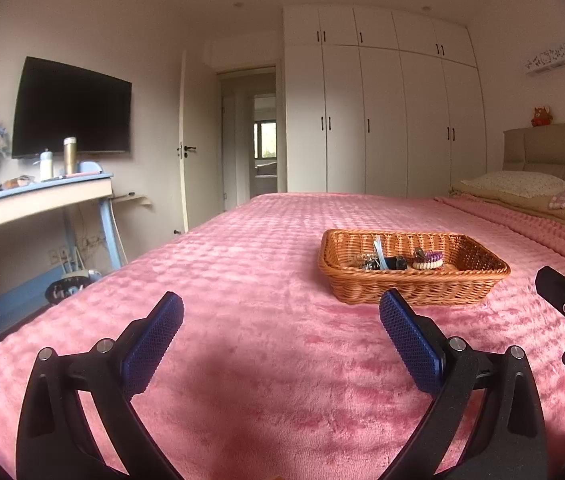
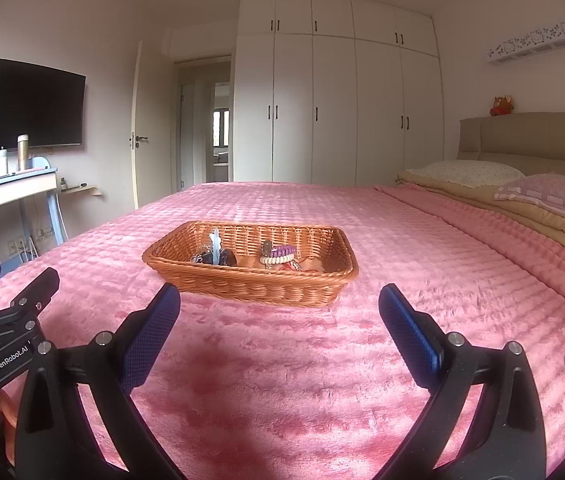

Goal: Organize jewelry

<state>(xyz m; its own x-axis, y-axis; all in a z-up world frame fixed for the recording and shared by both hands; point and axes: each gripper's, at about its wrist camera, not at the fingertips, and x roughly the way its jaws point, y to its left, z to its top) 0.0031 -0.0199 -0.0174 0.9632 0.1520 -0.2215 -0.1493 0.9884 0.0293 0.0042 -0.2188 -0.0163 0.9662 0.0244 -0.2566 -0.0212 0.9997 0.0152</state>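
A brown wicker basket [image 1: 414, 288] [image 2: 250, 284] sits on the pink bedspread [image 1: 266, 248] [image 2: 422, 248]. Inside it lie stacked hair ties and bracelets [image 1: 428, 261] [image 2: 280, 255], a dark clip with a pale blue stick [image 1: 382, 261] [image 2: 216, 255], and other small pieces. My left gripper [image 1: 281, 310] hovers open over the blanket, near and left of the basket, with nothing between its fingers. My right gripper [image 2: 280, 300] is open too, just in front of the basket and empty. Each gripper's black body shows at the edge of the other's view.
A blue desk [image 1: 38, 196] with bottles and a vase stands at the left under a wall television [image 1: 70, 108]. Pillows [image 2: 470, 172] and a folded quilt lie at the right by the headboard. White wardrobes [image 2: 334, 100] and an open door are at the back.
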